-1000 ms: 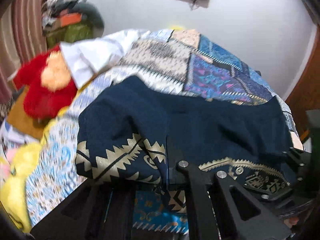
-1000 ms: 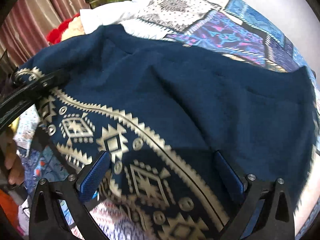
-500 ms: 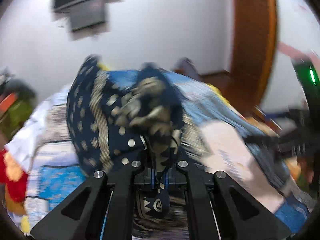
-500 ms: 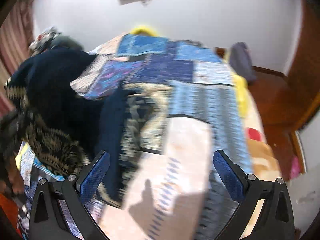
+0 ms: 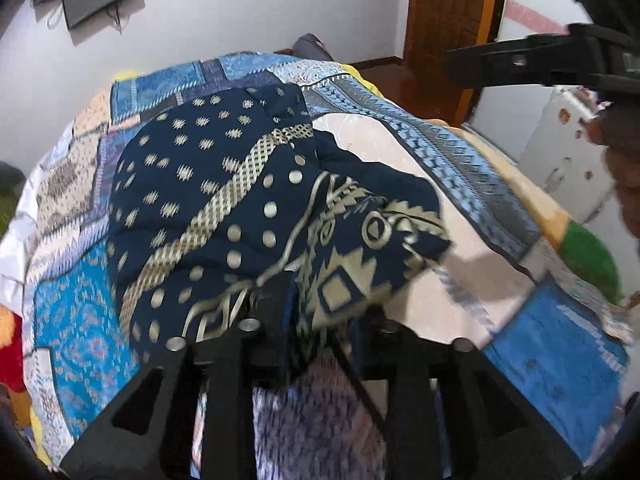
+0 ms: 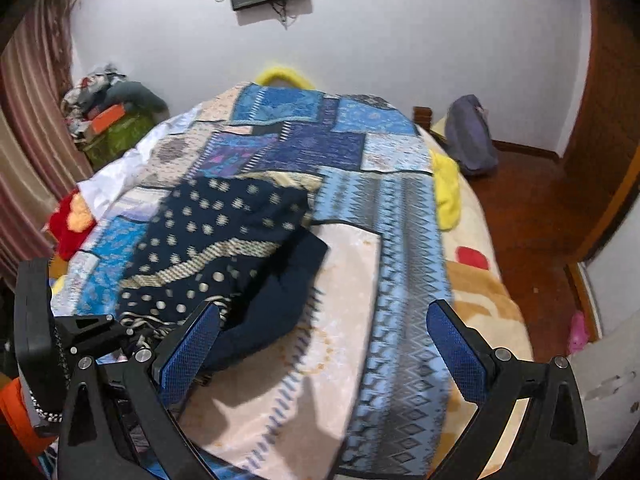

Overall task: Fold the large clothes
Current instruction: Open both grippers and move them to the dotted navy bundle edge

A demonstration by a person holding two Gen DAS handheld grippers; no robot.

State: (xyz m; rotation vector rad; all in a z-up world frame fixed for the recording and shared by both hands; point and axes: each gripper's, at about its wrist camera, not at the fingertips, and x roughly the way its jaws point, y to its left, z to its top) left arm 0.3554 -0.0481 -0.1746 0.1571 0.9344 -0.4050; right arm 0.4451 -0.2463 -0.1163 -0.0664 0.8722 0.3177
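A navy garment with beige dots and geometric bands (image 5: 256,208) lies bunched on the patchwork bedspread (image 5: 472,168). My left gripper (image 5: 316,320) is at its near hem; cloth drapes over the fingertips and hangs between them, and the jaws stand a little apart. In the right wrist view the garment (image 6: 224,240) lies left of centre. My right gripper (image 6: 324,344) is open and empty above the bed, right of the garment. The left gripper (image 6: 80,332) shows at the garment's near left edge.
A red and yellow plush toy (image 6: 68,220) lies at the bed's left edge. A cluttered green box (image 6: 116,132) stands by the striped curtain. A grey bag (image 6: 472,140) sits on the wooden floor at the right, near a wooden door (image 5: 448,20).
The left gripper swung the garment from a raised bunch down onto the bed, now showing the dotted side. The right gripper, earlier over the cloth, is clear of it to the right.
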